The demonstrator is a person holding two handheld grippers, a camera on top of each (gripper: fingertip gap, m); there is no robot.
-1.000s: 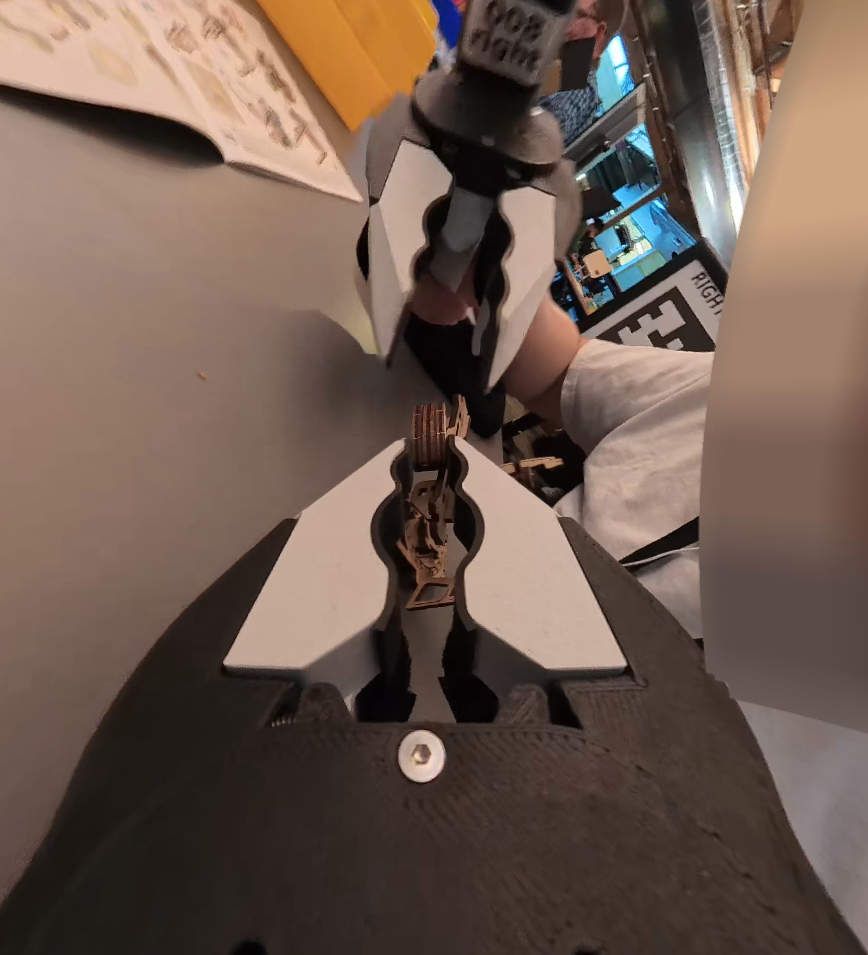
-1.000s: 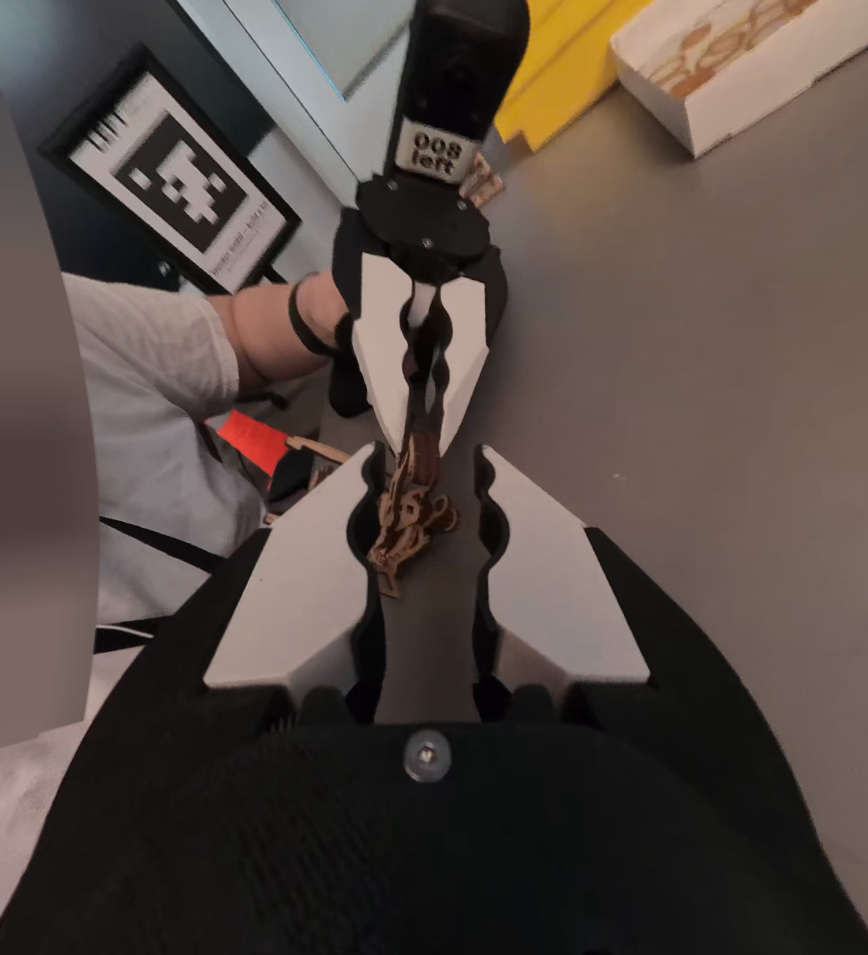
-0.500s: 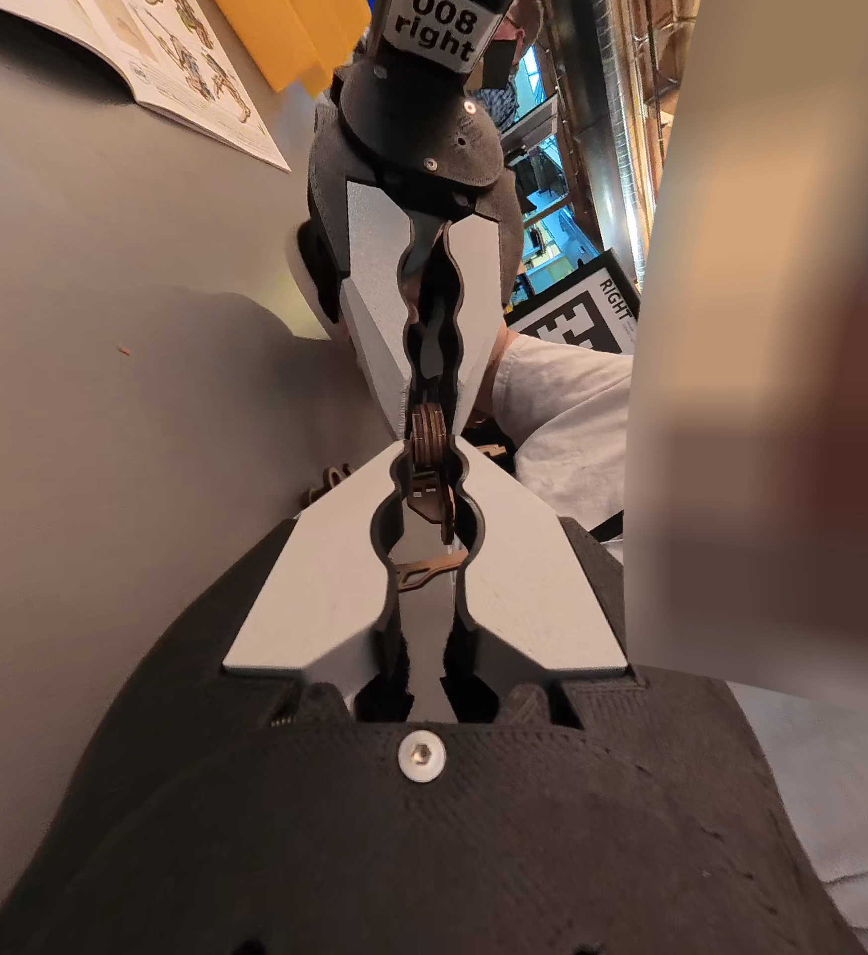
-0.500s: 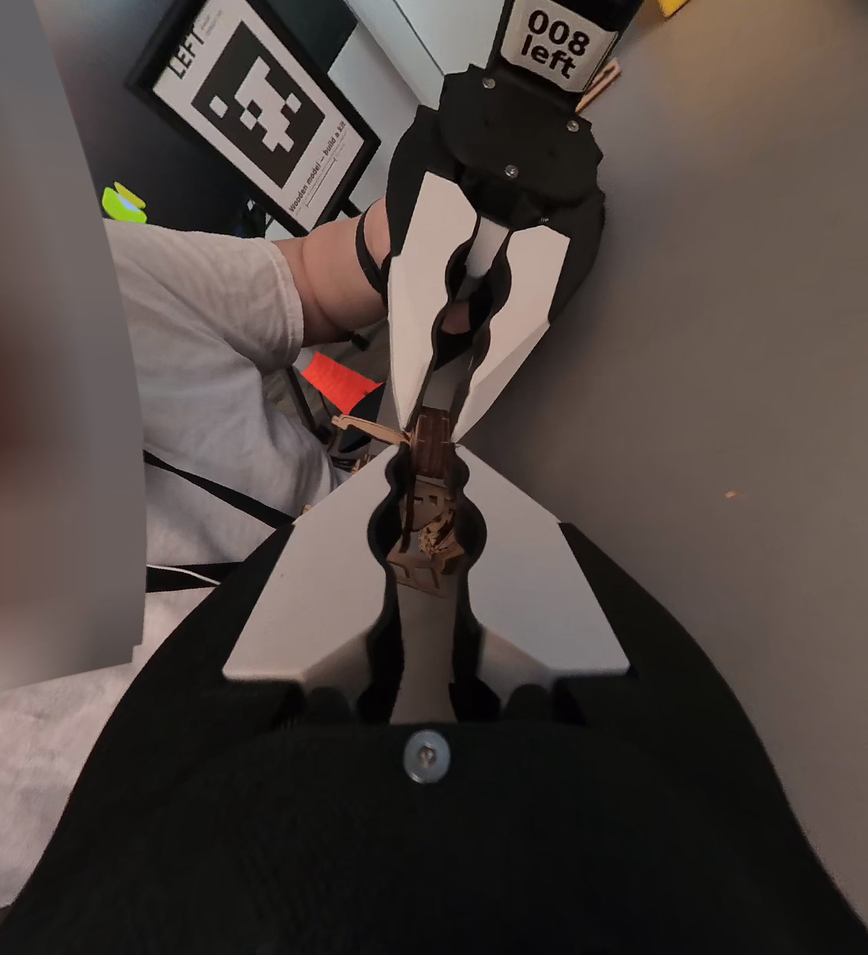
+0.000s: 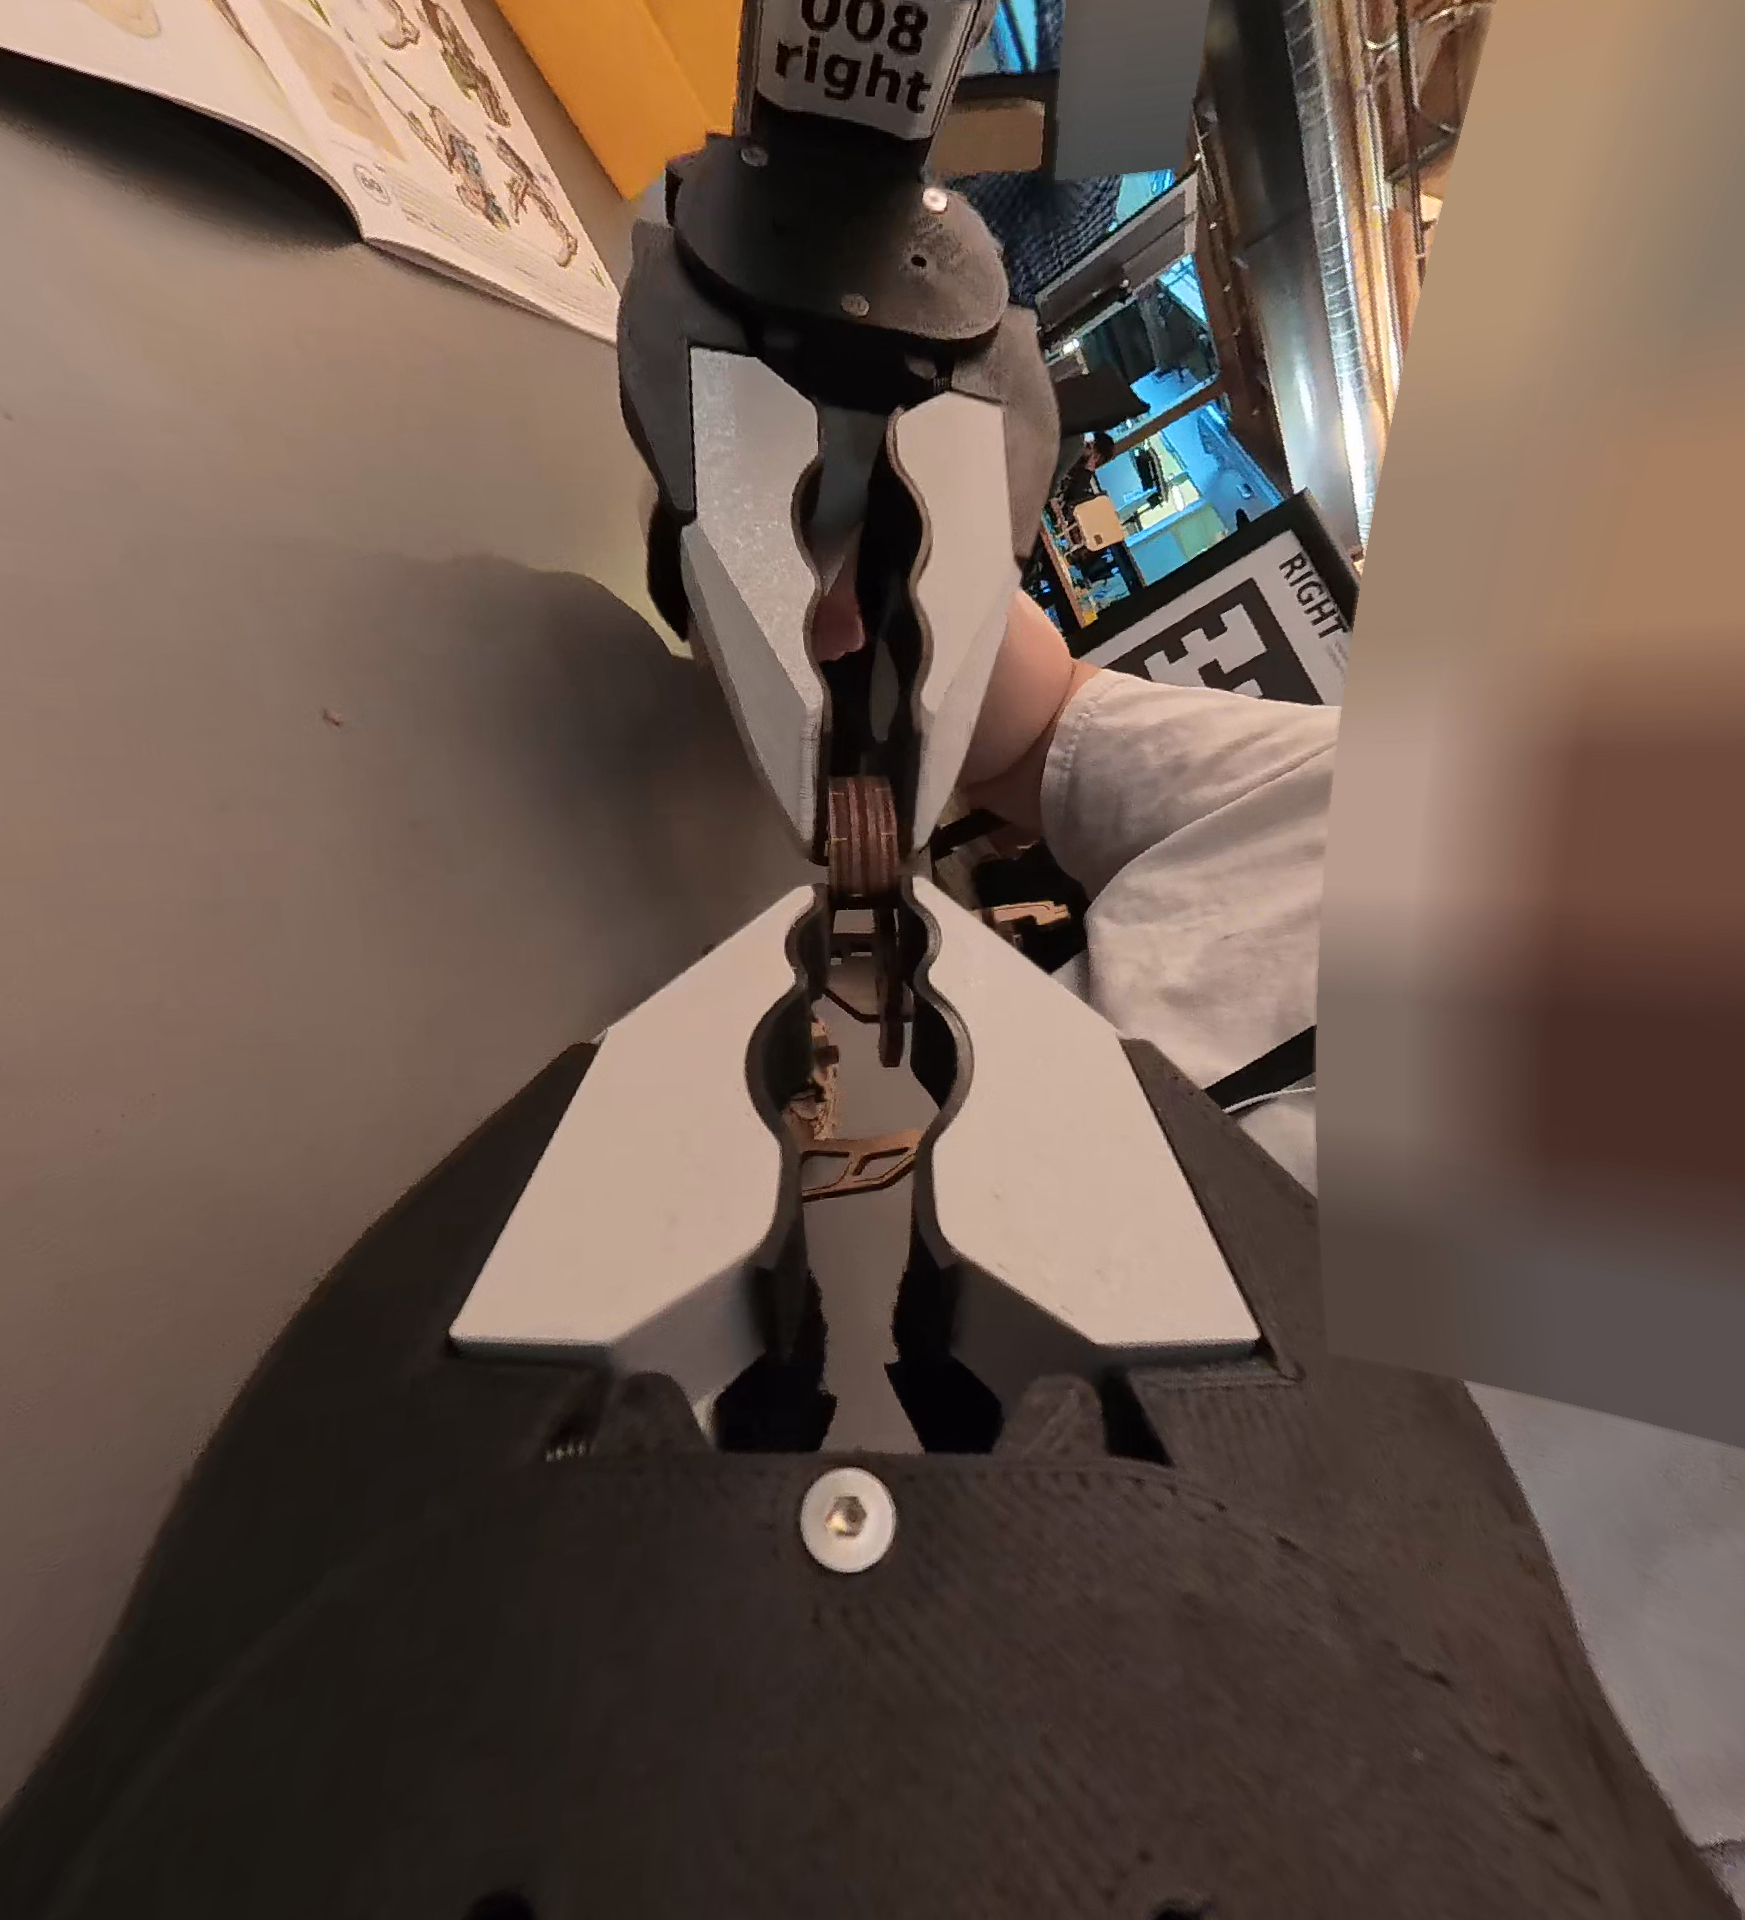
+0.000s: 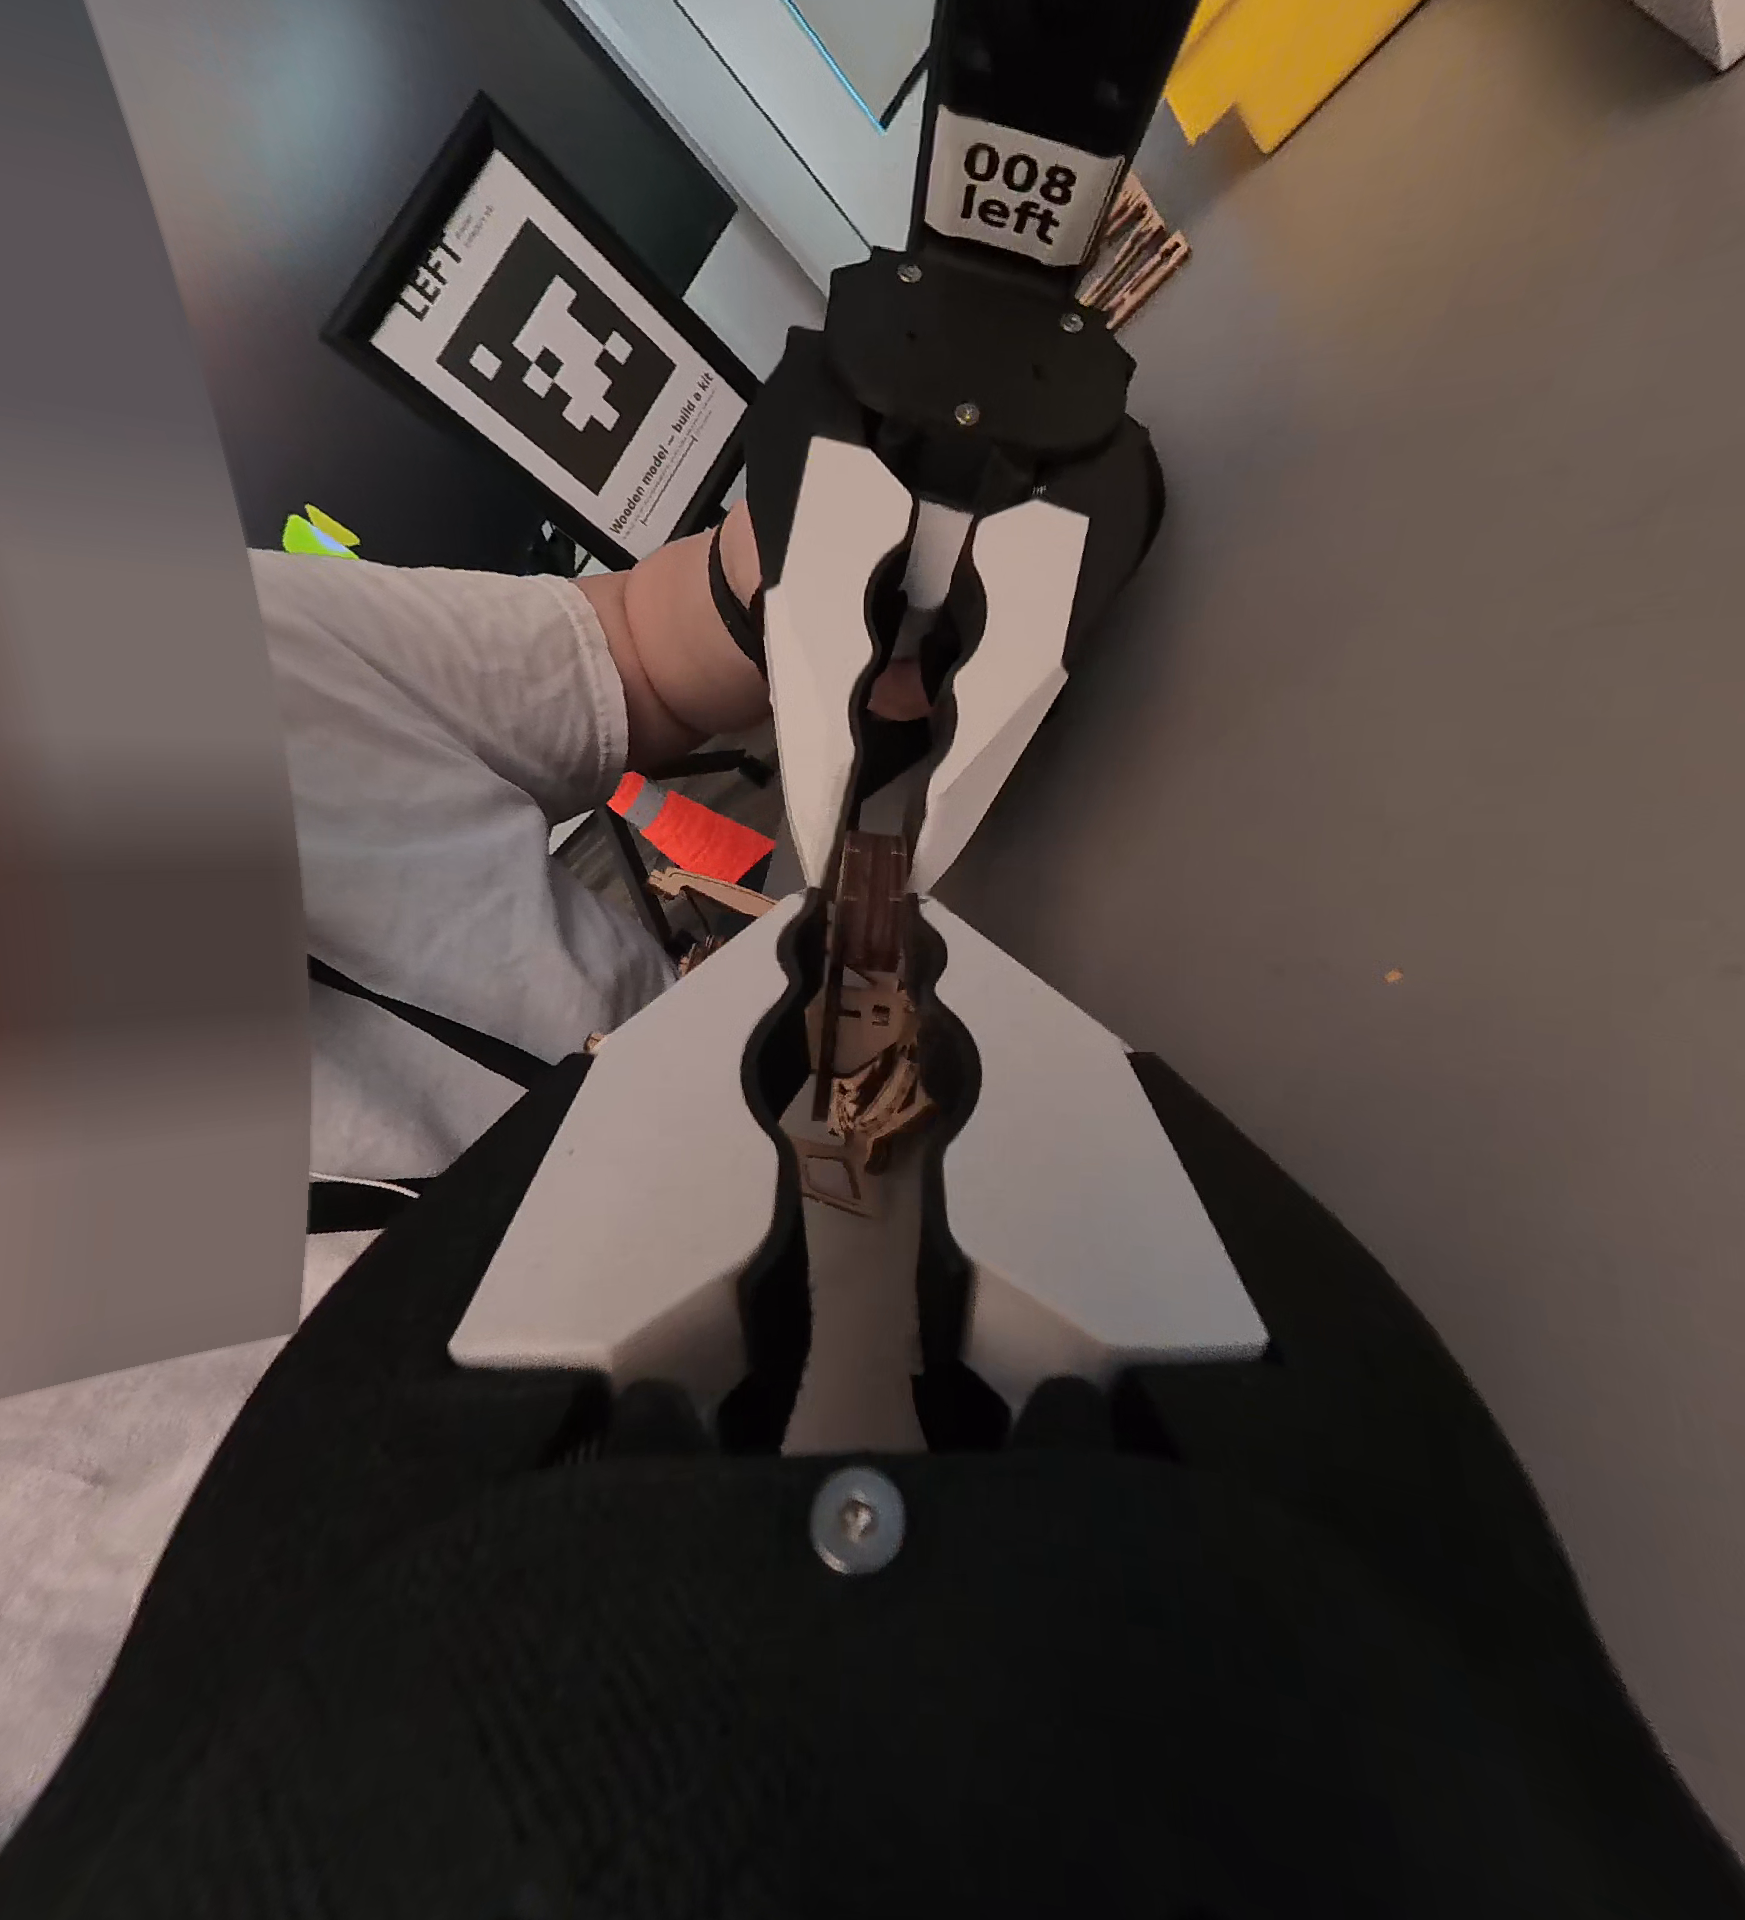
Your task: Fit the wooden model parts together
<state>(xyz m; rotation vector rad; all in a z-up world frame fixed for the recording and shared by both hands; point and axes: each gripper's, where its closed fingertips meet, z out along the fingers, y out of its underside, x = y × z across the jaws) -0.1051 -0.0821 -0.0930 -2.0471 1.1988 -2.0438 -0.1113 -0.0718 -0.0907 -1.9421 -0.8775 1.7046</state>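
At mid-frame, tip to tip, the left gripper [image 5: 863, 920] and right gripper [image 6: 868, 914] both clamp the wooden model [image 6: 873, 997] — uneven squeeze could snap its thin parts.

Open booklet [image 5: 411, 135], grey table [image 5: 224, 623]

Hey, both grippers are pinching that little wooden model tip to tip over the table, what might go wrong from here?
1. The wooden model is thin and layered; the left gripper and right gripper meet tip to tip on it, so twisting or squeezing may snap a part.
2. Each grips only at its fingertips, so the model may slip and drop to the grey table.
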